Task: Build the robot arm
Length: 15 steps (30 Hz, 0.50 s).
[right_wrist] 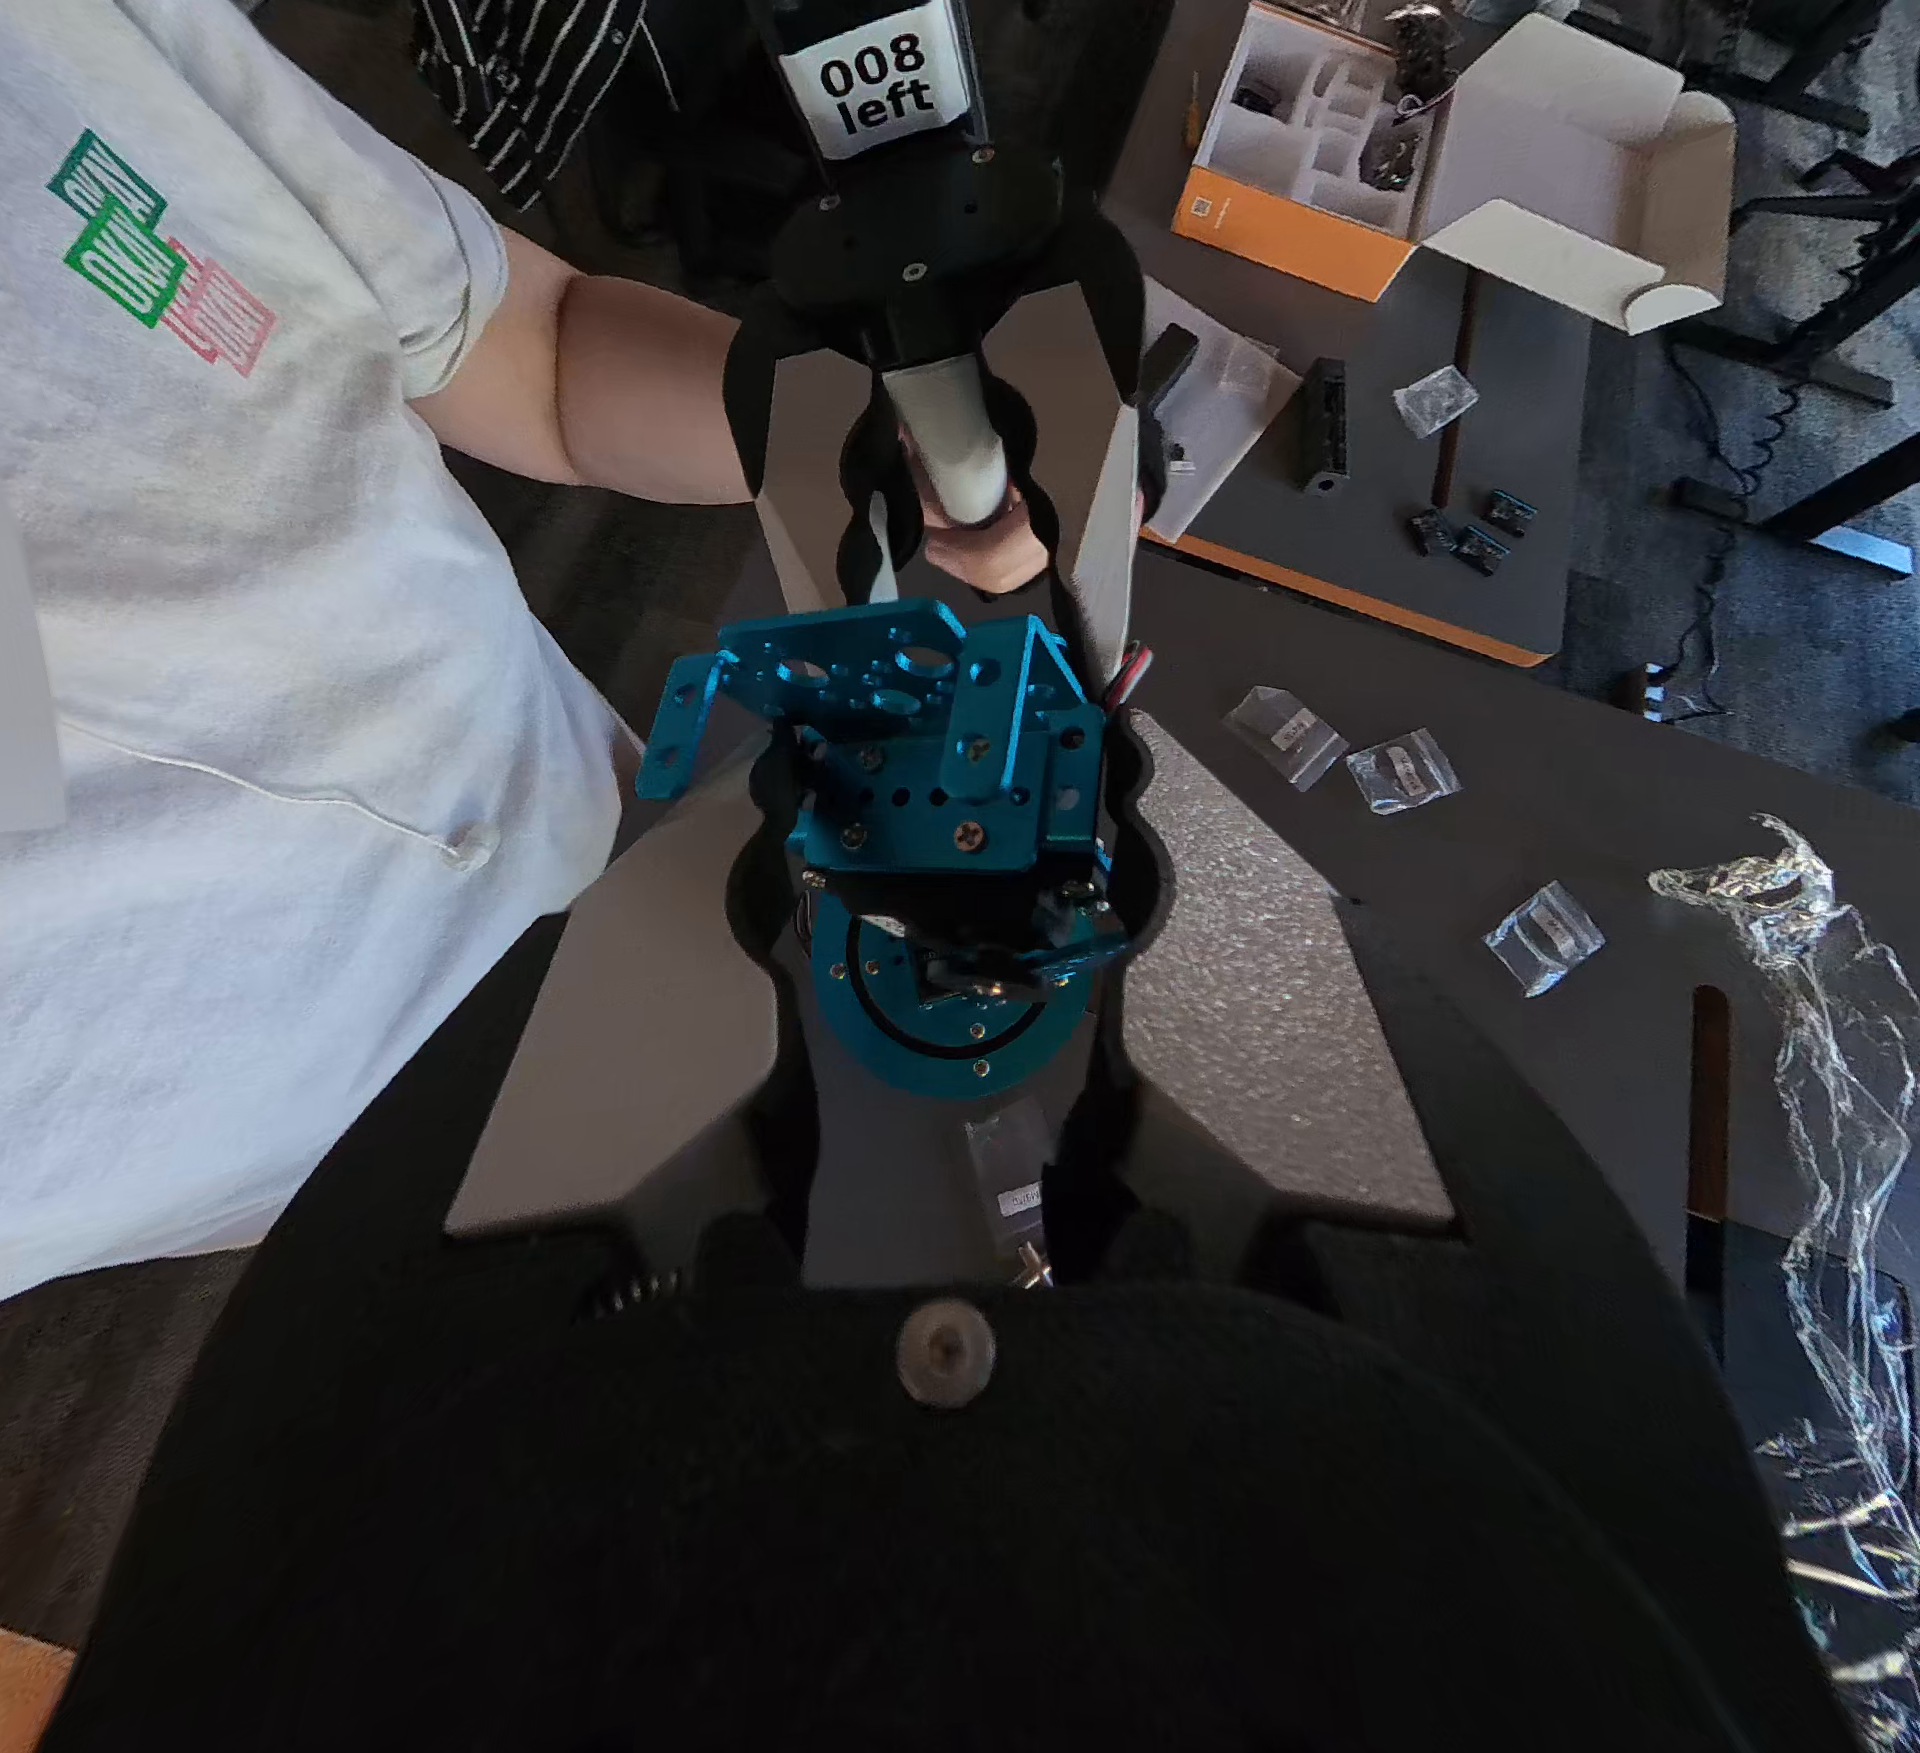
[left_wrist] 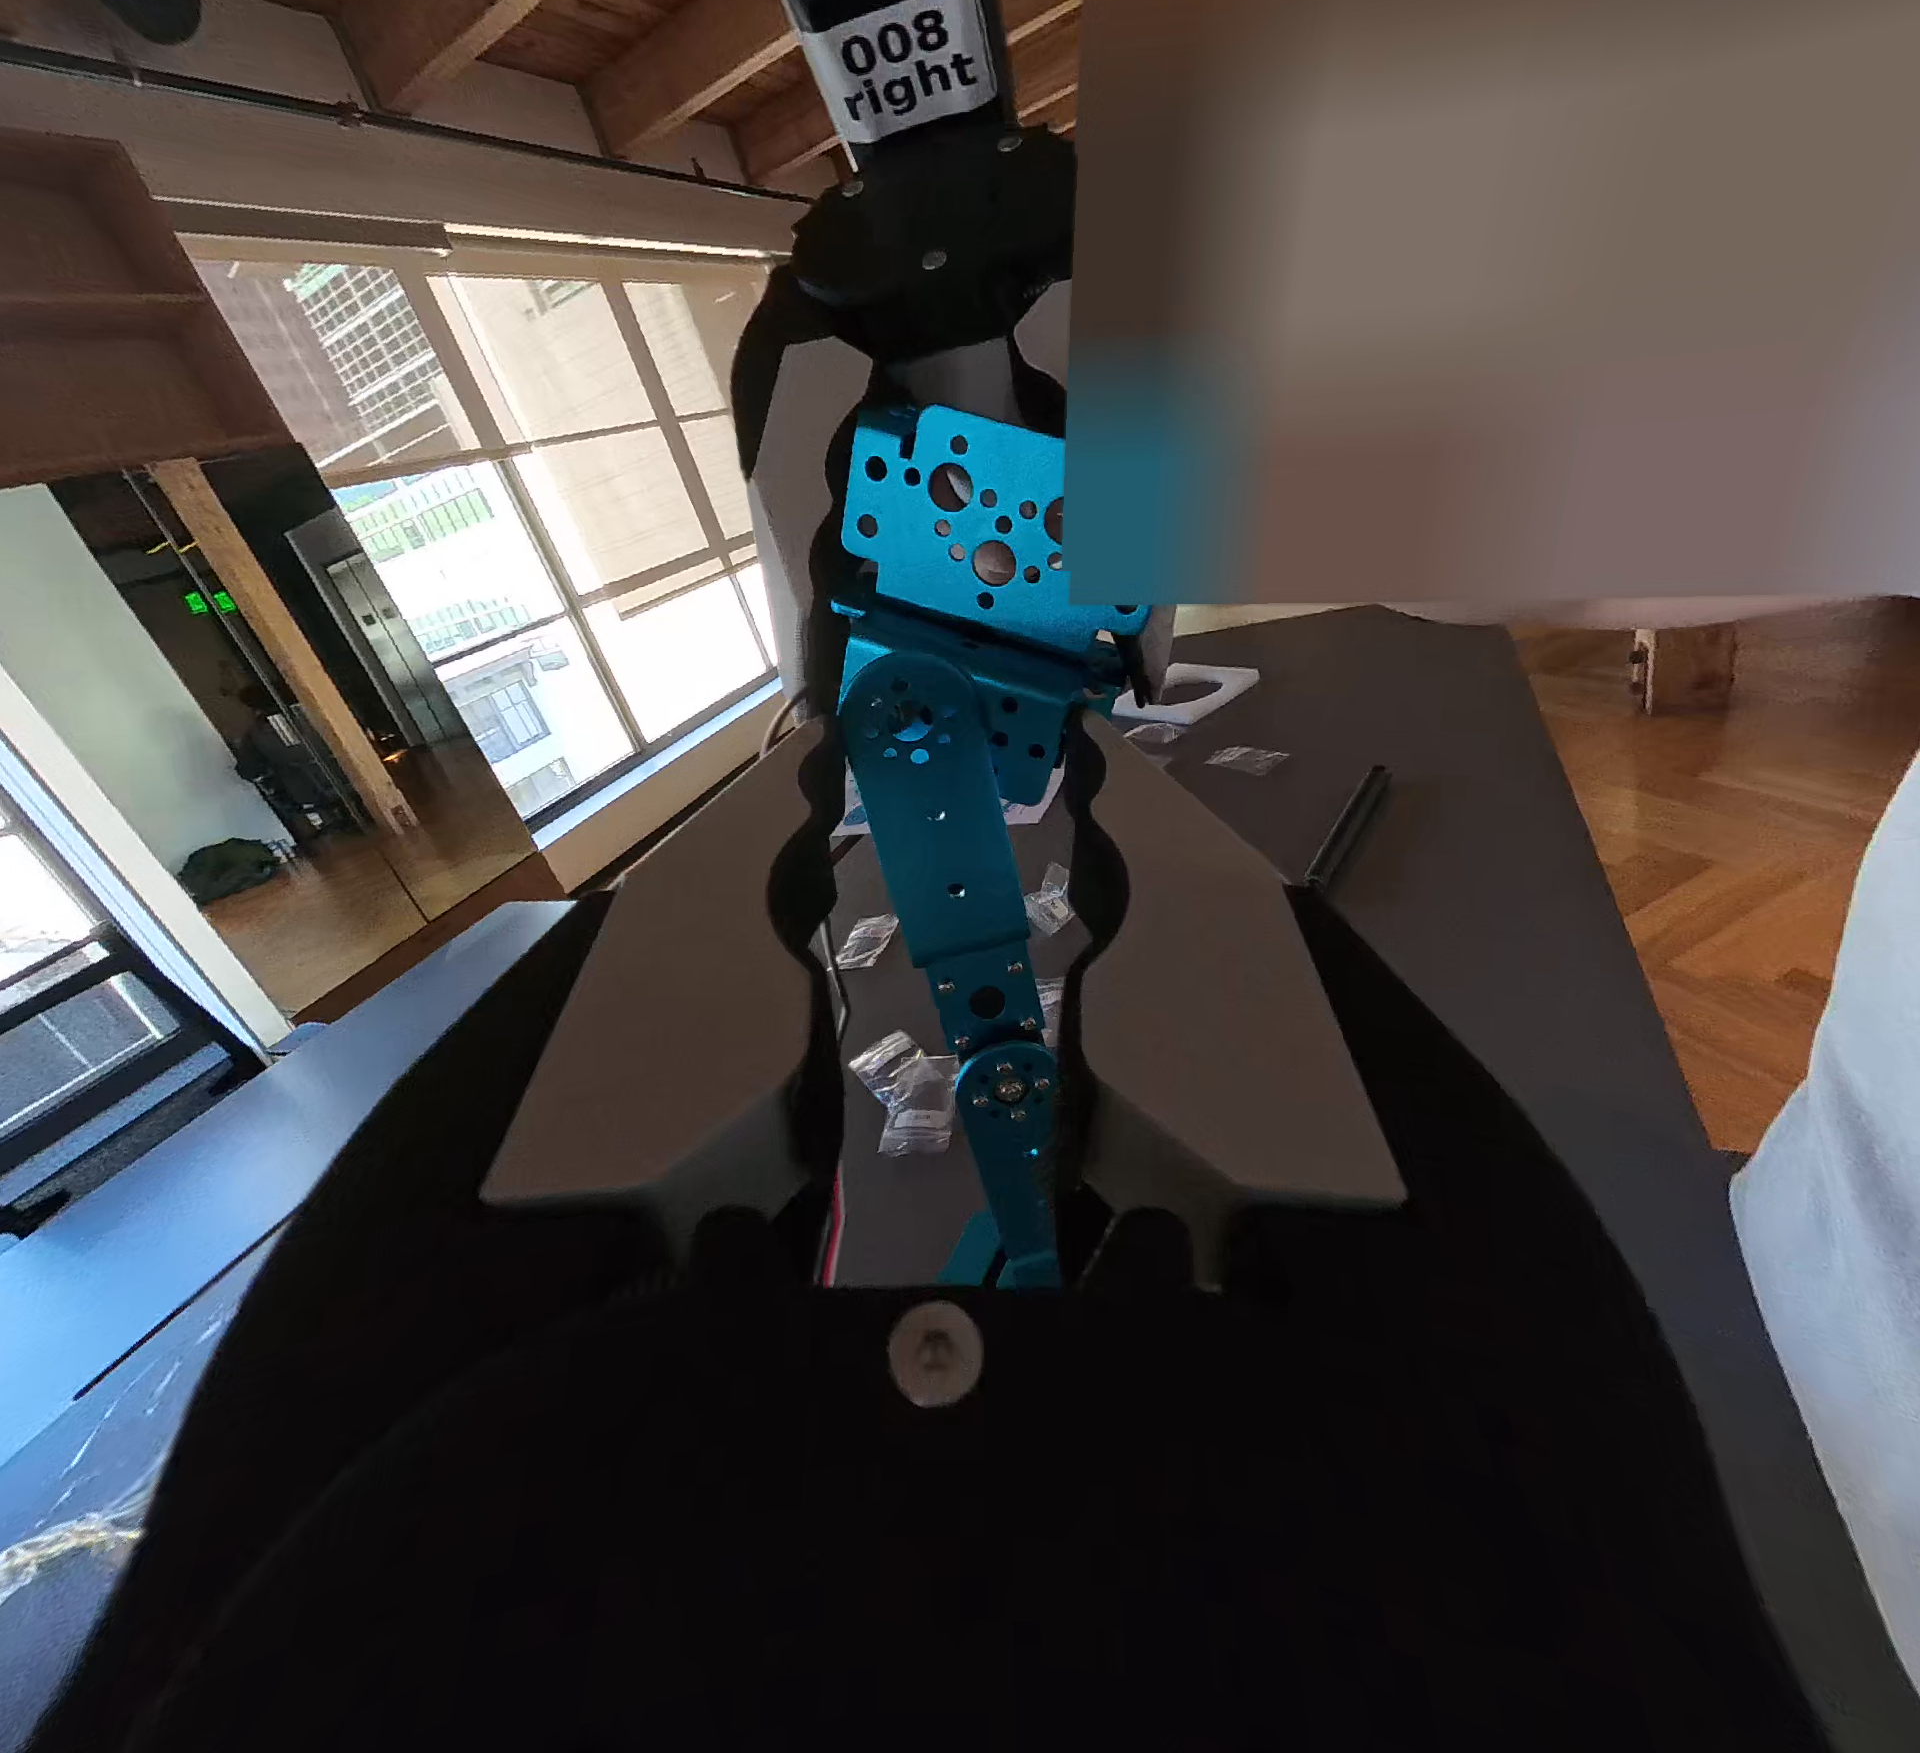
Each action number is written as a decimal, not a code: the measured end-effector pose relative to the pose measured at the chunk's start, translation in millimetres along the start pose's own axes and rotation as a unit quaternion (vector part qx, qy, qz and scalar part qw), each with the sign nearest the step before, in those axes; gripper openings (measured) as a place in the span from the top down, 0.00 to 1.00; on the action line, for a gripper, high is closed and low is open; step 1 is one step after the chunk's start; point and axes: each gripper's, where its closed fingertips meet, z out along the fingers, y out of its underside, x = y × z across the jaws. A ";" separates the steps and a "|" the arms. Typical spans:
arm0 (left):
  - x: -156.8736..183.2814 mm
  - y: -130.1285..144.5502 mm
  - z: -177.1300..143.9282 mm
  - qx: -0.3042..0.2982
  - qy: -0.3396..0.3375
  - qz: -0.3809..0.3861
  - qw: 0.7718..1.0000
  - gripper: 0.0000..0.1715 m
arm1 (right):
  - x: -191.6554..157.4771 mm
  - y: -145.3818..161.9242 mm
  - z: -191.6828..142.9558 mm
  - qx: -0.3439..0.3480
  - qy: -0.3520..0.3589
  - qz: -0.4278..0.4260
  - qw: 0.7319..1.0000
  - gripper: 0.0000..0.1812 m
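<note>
- Left gripper [left_wrist: 945, 768]: jaws drawn in around the long link of a blue metal arm assembly [left_wrist: 935, 851]. The wavy inner edges look to be touching it on both sides, so it reads as gripped.
- Right gripper [right_wrist: 951, 768]: jaws closed on the bracket cluster at the other end of the same assembly. Contact shows on the side by the wires [right_wrist: 1127, 675]; the other side is partly hidden.
- The two grippers face each other end to end, with the assembly spanning between them, lifted off the tabletop [right_wrist: 1538, 768].
- A round base plate [right_wrist: 935, 1028] sits at the low end in the right wrist view, hanging over the tabletop; I cannot tell whether it touches.
- Under and around the assembly lie small clear bags [right_wrist: 1403, 773] scattered loose. A black rod [left_wrist: 1345, 830] lies farther out.
- Crumpled clear wrap [right_wrist: 1839, 1080] trails along the tabletop's far right side, well apart from the jaws.
- Person's white shirt [right_wrist: 260, 664] is close on the right gripper's left side, so room is tight there.
- Tabletop edge runs near on the left view's right side, with wood floor [left_wrist: 1714, 820] beyond.
- An open cardboard box [right_wrist: 1455, 145] stands on a separate table, well apart.
- Open air above the assembly.
</note>
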 end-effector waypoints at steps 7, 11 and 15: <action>-0.1 0.5 -0.9 -0.007 -0.007 0.009 1.000 0.78 | -0.2 -2.1 -0.5 0.027 -0.023 -0.003 0.999 0.68; -0.1 -0.2 -0.5 0.003 -0.005 0.001 1.000 0.77 | 0.2 -3.0 -0.8 0.039 -0.029 -0.007 0.999 0.68; 0.9 -0.2 -0.4 0.006 -0.007 0.010 1.000 0.77 | -0.1 -2.8 -1.0 0.043 -0.037 -0.007 0.998 0.70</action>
